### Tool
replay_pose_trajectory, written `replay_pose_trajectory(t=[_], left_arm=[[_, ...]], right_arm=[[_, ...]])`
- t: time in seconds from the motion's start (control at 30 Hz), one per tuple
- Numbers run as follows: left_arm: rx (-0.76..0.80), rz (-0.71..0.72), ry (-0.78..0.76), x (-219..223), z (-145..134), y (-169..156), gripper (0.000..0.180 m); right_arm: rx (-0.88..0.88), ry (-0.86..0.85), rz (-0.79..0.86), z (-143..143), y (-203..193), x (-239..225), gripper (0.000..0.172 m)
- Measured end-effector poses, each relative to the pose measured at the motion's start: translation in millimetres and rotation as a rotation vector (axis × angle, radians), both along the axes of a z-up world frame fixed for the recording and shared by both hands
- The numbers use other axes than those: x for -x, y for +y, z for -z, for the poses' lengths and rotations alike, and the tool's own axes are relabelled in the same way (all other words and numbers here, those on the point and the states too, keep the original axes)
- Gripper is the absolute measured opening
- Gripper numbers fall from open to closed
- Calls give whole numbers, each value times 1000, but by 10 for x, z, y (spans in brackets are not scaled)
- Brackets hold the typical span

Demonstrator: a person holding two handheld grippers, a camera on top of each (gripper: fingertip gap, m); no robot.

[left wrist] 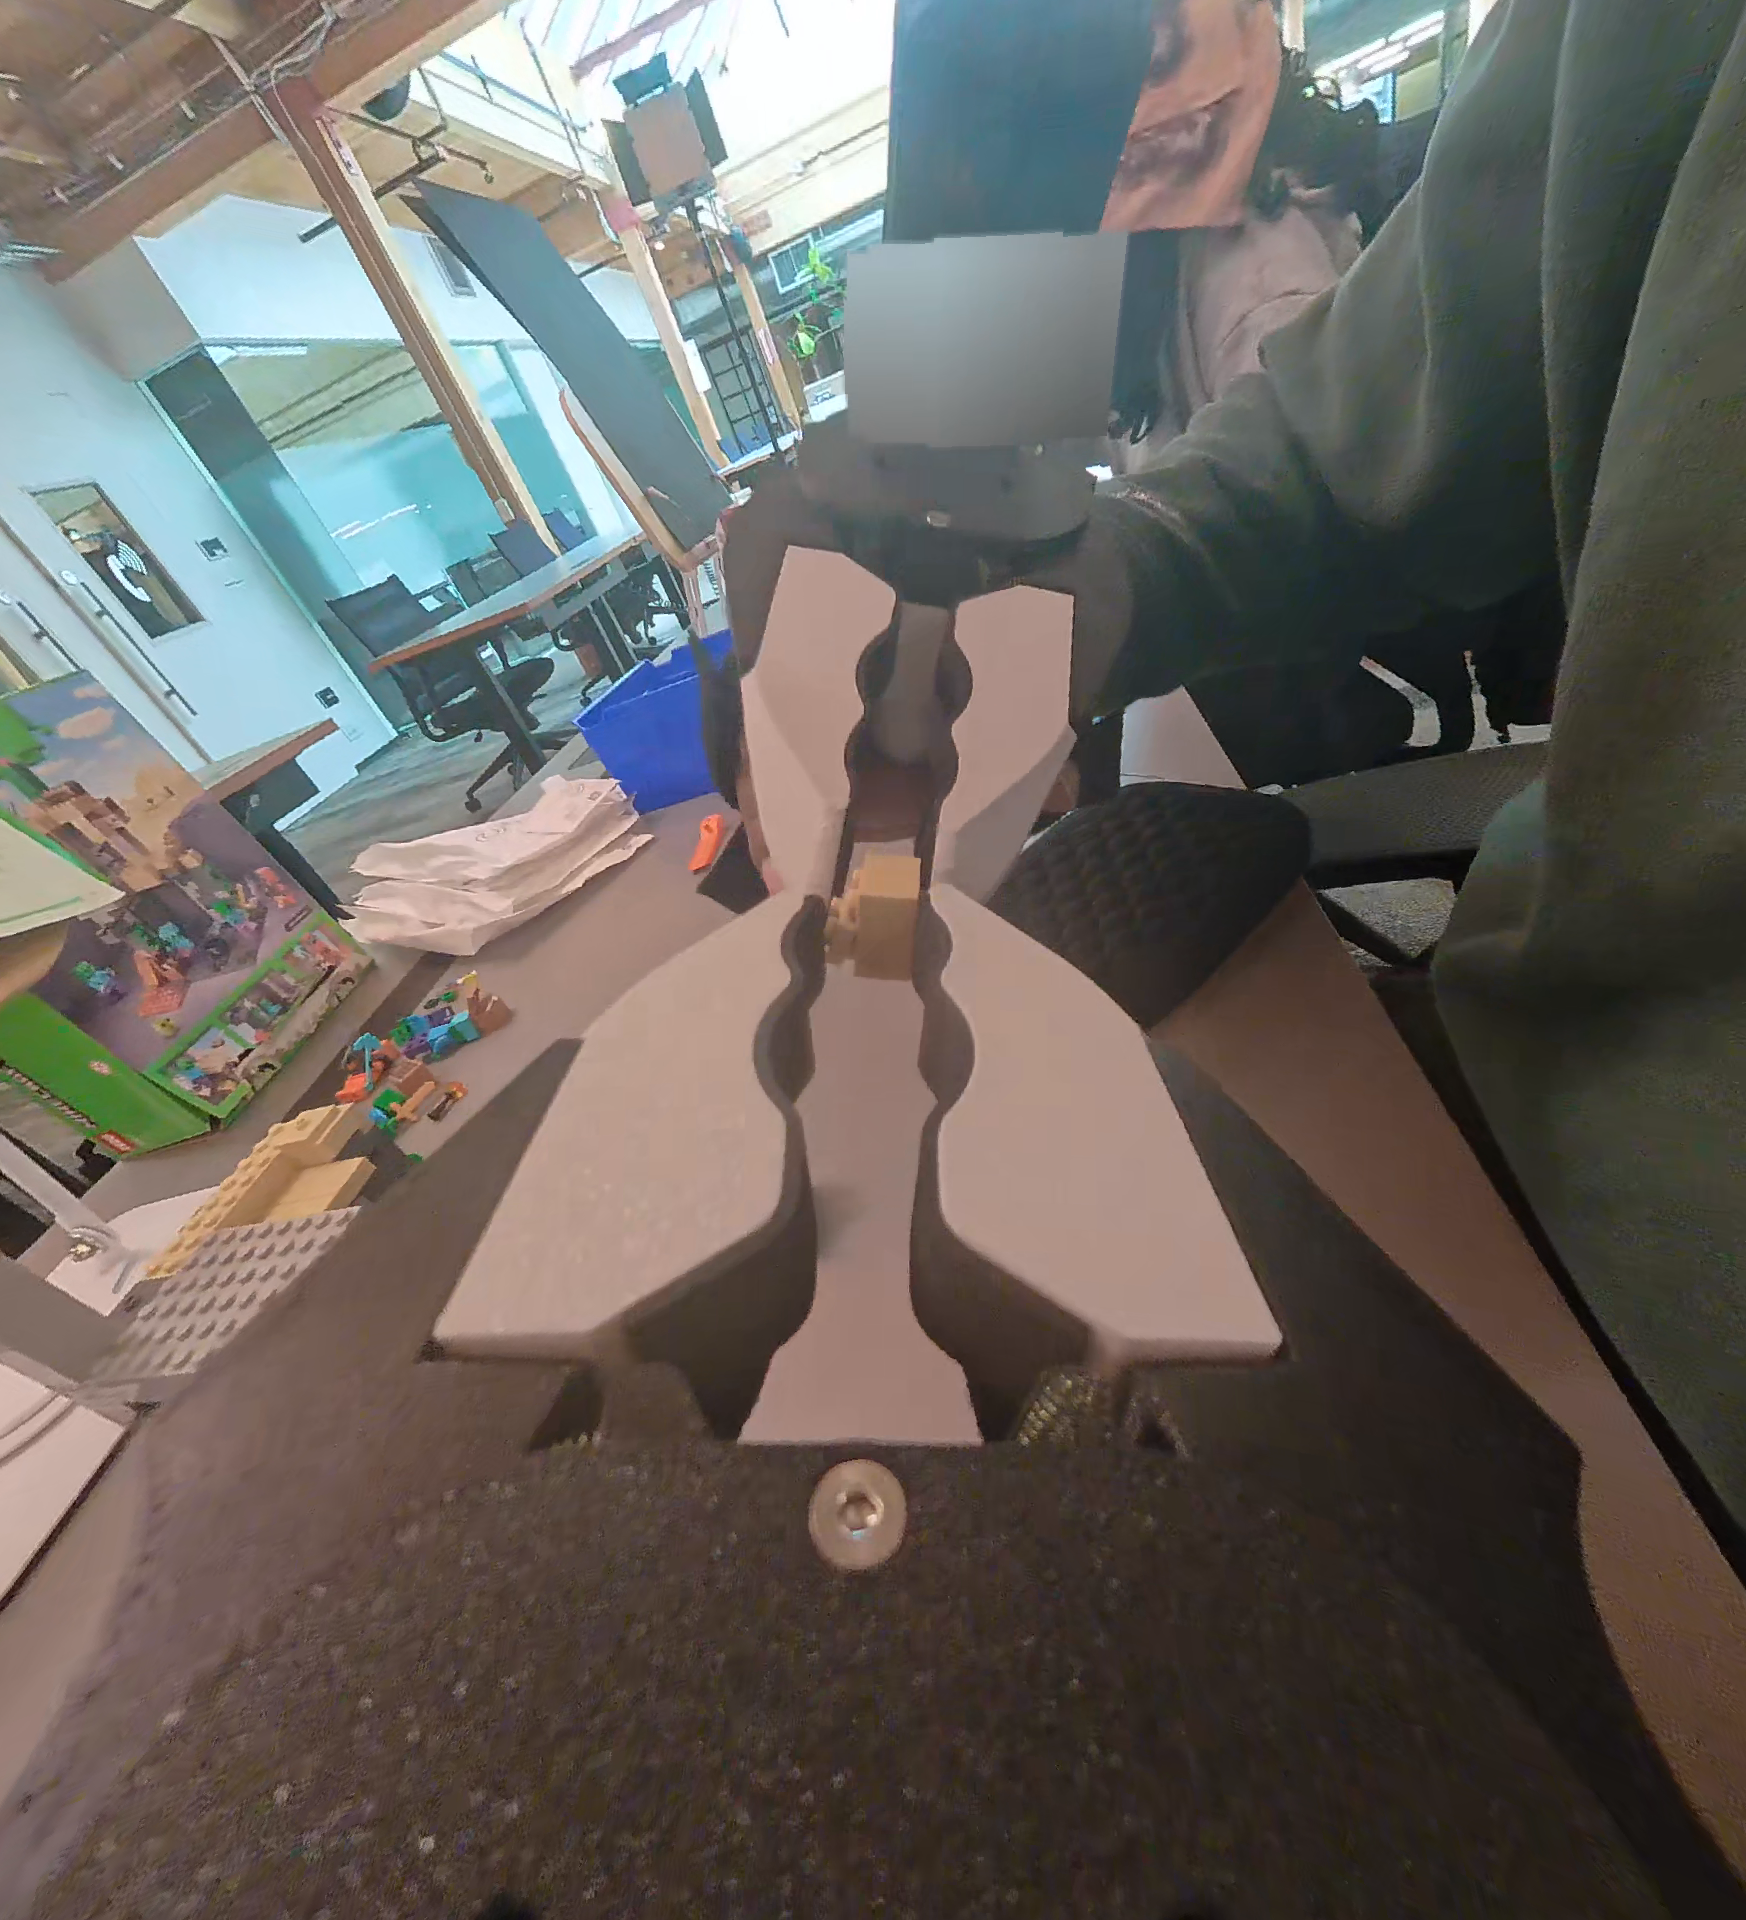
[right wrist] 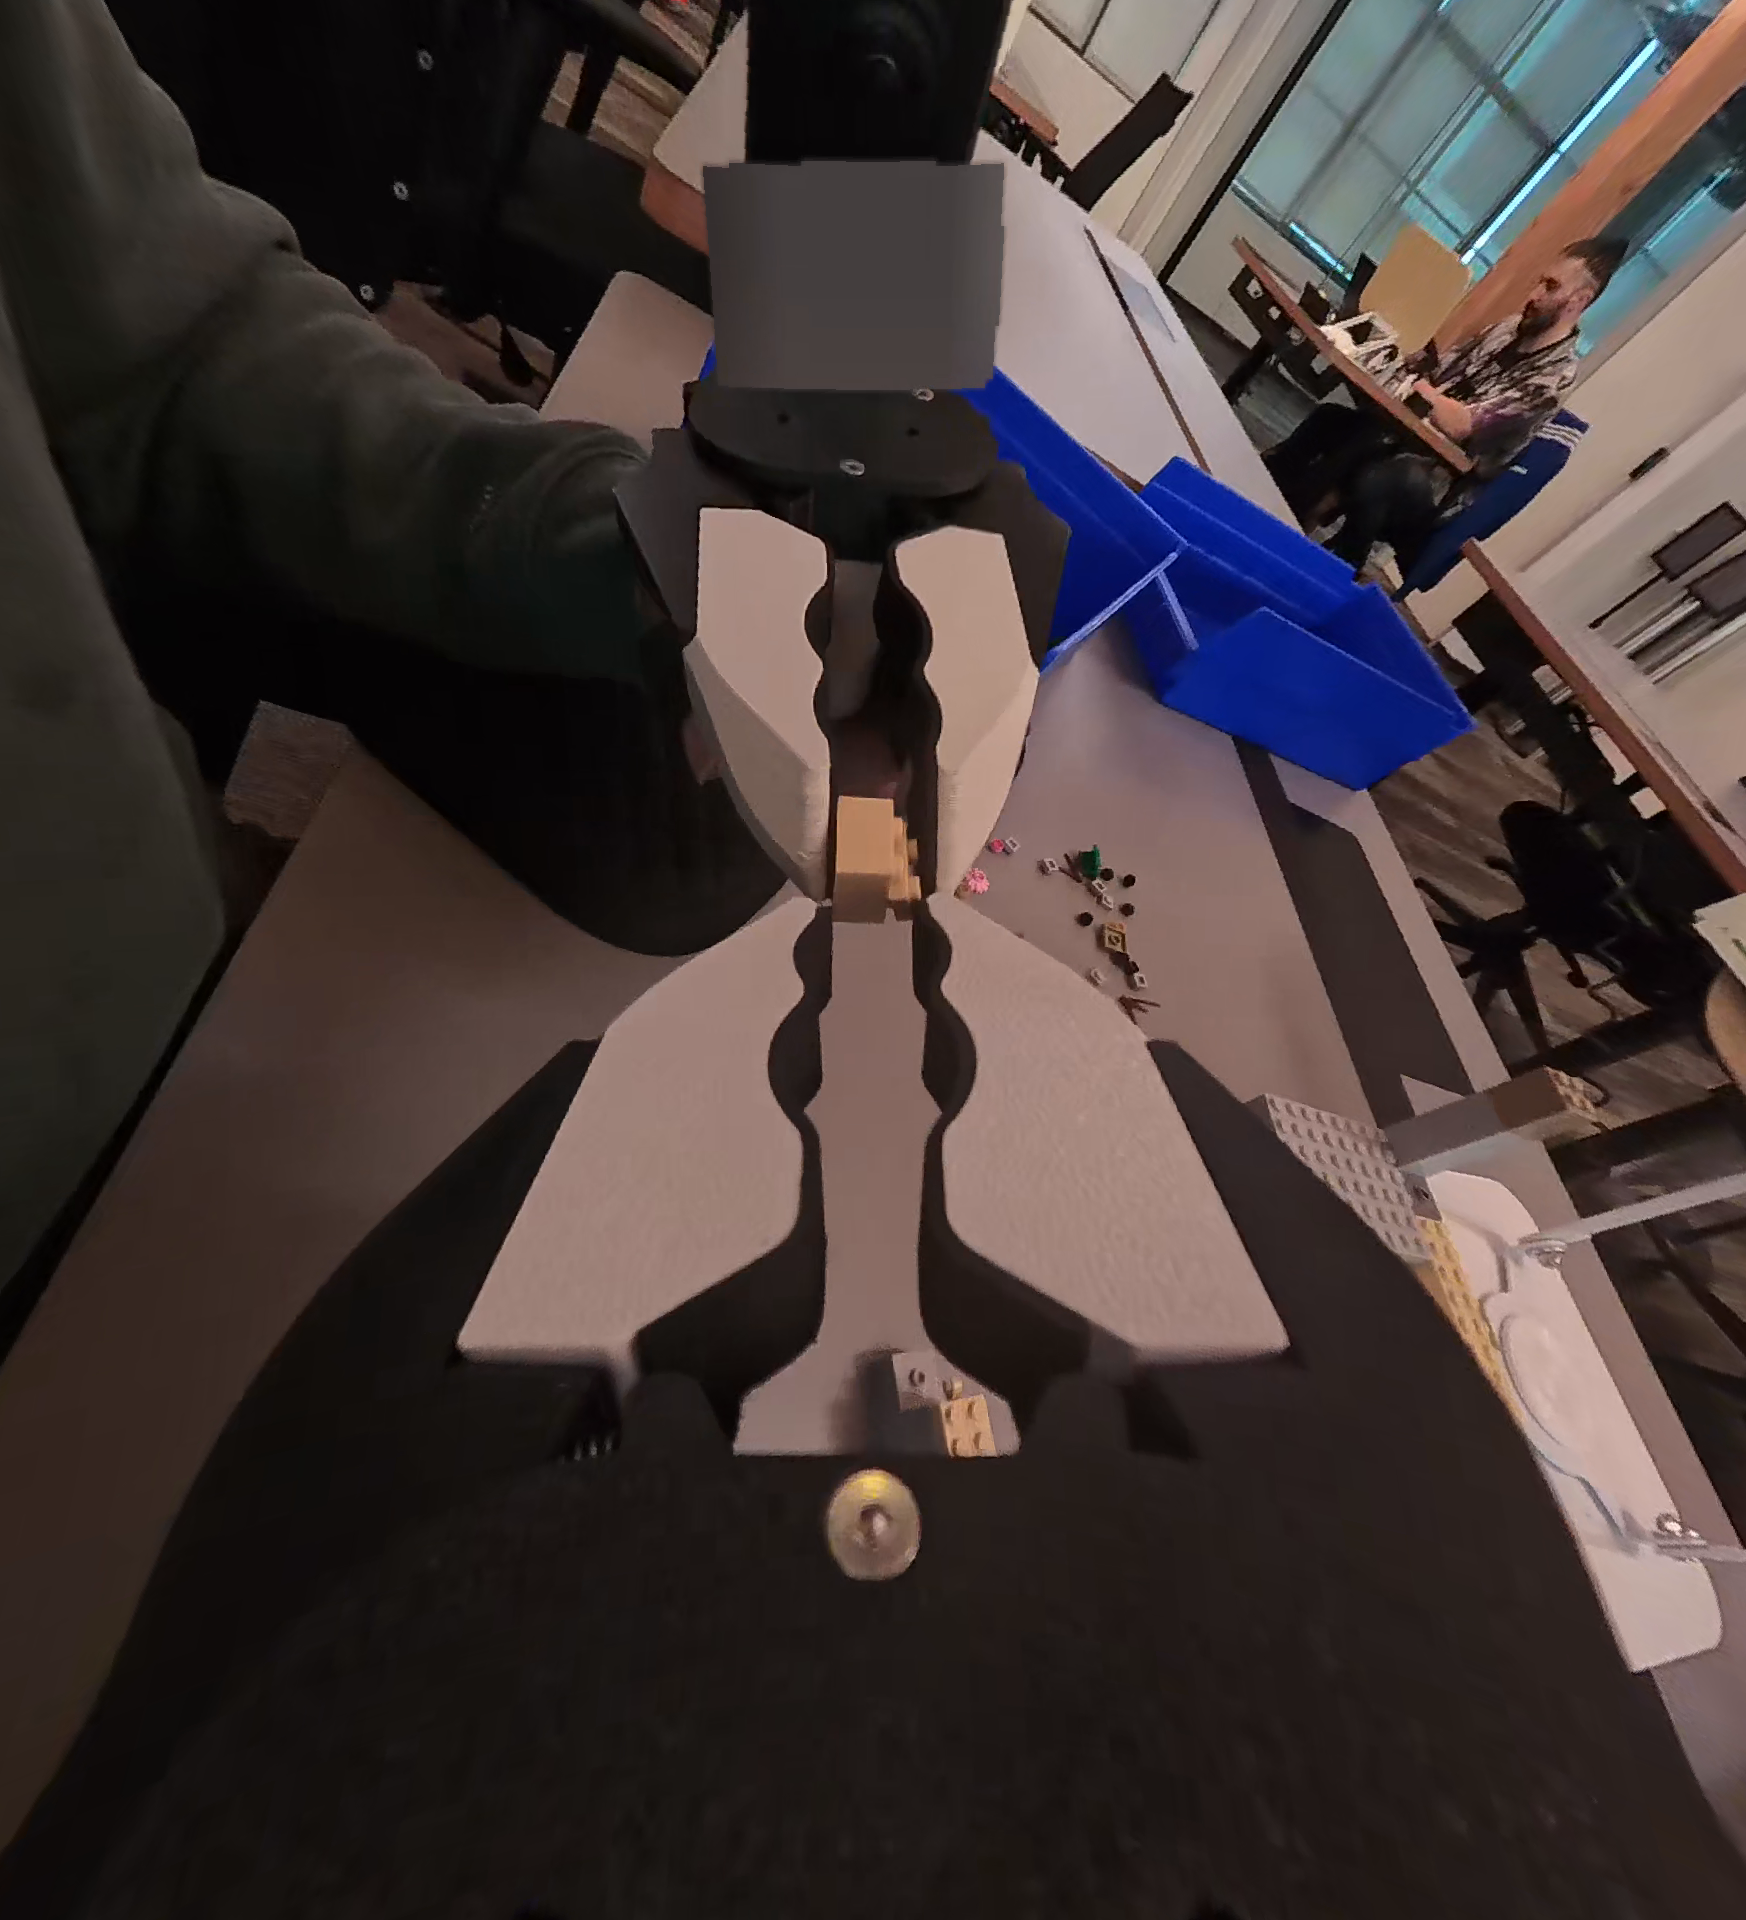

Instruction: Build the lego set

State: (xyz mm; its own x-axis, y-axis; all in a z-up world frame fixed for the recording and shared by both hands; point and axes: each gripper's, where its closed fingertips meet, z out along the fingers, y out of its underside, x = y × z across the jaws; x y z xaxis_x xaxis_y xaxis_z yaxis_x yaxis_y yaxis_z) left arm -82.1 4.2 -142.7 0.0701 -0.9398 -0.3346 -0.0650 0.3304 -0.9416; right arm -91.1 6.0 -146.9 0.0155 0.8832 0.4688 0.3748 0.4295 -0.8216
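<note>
Grippers tip to tip above the table, left gripper [left wrist: 874, 935] and right gripper [right wrist: 874, 899] both clamp one small tan studded plastic brick assembly [left wrist: 874, 920], so next presumably one releases.

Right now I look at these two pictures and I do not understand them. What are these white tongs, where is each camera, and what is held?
A person holds one hand-held gripper in each hand; each carries a camera looking along its two white fingers. The two tips meet nose to nose. Between them is a tan toy-brick piece, seen again in the right wrist view; both the left hand-held gripper and the right hand-held gripper seem closed on it. On the grey table lie small colourful bricks, white bags and a blue bin.
</note>
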Motion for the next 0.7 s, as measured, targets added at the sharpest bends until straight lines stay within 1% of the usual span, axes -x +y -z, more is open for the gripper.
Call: replay_pose_trajectory(t=[0.2, 0.47, 0.7], left_arm=[[-13, 18, -5, -7, -10, -43, 16], [-50, 54, 21, -14, 13, -135, 16], [-45, 62, 35, -25, 59, -131, 16]], right_arm=[[14, -32, -19, -7, -43, -9, 13], [110, 8, -78, 7, -145, -15, 12], [162, 38, -75, 57, -148, -17, 12]])
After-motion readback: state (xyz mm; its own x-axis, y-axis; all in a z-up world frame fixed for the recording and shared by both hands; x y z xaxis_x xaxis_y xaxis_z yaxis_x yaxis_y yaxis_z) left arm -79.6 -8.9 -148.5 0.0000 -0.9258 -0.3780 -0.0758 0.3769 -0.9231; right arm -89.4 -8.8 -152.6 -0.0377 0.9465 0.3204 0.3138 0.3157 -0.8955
